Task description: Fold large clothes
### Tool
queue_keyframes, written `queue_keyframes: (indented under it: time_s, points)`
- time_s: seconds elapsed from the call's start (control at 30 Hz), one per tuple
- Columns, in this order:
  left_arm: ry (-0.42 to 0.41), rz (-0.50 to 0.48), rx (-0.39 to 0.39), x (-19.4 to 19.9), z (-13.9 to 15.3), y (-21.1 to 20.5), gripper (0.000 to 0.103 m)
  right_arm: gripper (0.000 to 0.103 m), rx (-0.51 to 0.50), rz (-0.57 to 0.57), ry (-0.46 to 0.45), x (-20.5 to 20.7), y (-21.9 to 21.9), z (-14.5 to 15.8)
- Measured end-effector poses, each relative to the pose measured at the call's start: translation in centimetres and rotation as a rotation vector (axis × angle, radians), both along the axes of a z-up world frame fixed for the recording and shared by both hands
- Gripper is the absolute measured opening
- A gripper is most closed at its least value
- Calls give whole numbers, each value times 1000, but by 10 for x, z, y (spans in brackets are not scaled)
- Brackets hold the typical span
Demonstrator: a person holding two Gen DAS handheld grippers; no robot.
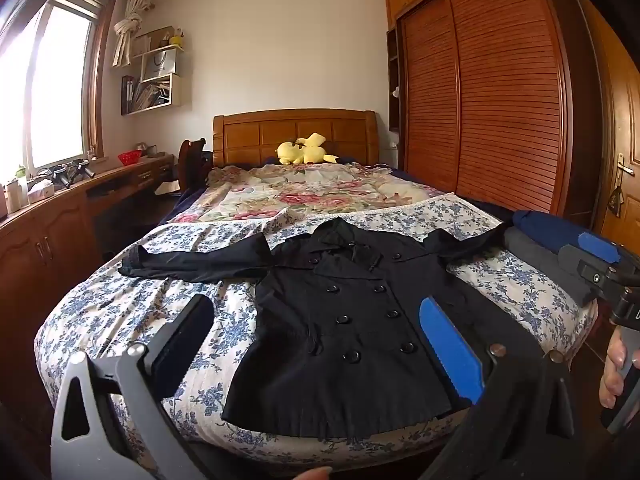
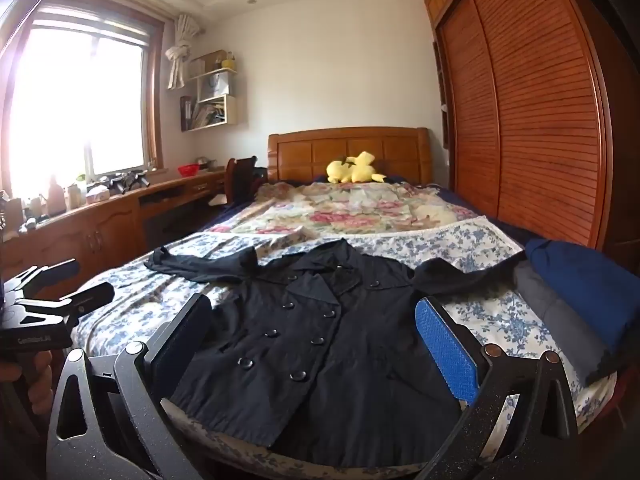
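Note:
A black double-breasted coat (image 1: 340,312) (image 2: 304,320) lies face up on the bed, buttoned, collar toward the headboard and both sleeves spread sideways. My left gripper (image 1: 316,344) hovers open above the coat's hem near the foot of the bed, with nothing between its fingers. My right gripper (image 2: 316,340) is also open and empty, above the hem and a little to the right. Each gripper shows in the other's view: the right gripper (image 1: 588,256) at the right edge in a hand, the left gripper (image 2: 76,282) at the left edge.
The bed (image 1: 120,312) (image 2: 500,312) has a blue floral sheet, with a flowered quilt behind. A pile of folded blue and grey clothes (image 1: 540,240) (image 2: 580,280) sits at the coat's right. A yellow plush toy (image 1: 304,150) lies by the headboard. A wardrobe (image 1: 500,100) stands right, a desk (image 1: 60,216) left.

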State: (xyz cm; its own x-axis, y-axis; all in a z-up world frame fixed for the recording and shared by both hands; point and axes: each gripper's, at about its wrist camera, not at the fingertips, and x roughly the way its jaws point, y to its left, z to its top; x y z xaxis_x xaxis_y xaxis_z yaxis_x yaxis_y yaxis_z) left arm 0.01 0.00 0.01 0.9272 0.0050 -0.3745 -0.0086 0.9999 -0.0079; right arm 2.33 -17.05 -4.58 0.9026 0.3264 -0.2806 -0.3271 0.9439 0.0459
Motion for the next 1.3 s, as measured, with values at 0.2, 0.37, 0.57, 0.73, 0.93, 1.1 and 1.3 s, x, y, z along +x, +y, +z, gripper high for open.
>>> queue_keyframes:
  time_s: [0.2,0.37,0.57,0.73,0.93,1.1,1.3]
  points:
    - [-5,-13,-22,0,-3,-2,103,103,13,3,-10,-1,-2,-2]
    - [-6,-8,-15,-1,-3,-3,103,103,1,1,-11,-1,2,-1]
    - [-1,-2,-18,0,-3,0,103,103,3,4,-5,0,3,-5]
    - [0,-1,-19,0,-4,3,103,103,1,5,-5,-6,5,-4]
    - [1,1,-4,0,-5,2,103,103,0,9,1,-8,7,-9]
    - [-1,-2,-6,-1,-6,4,103,103,0,7,2,-8,8,-8]
    - [-2,-4,-9,-1,-6,5,103,103,0,5,1,-7,7,-9]
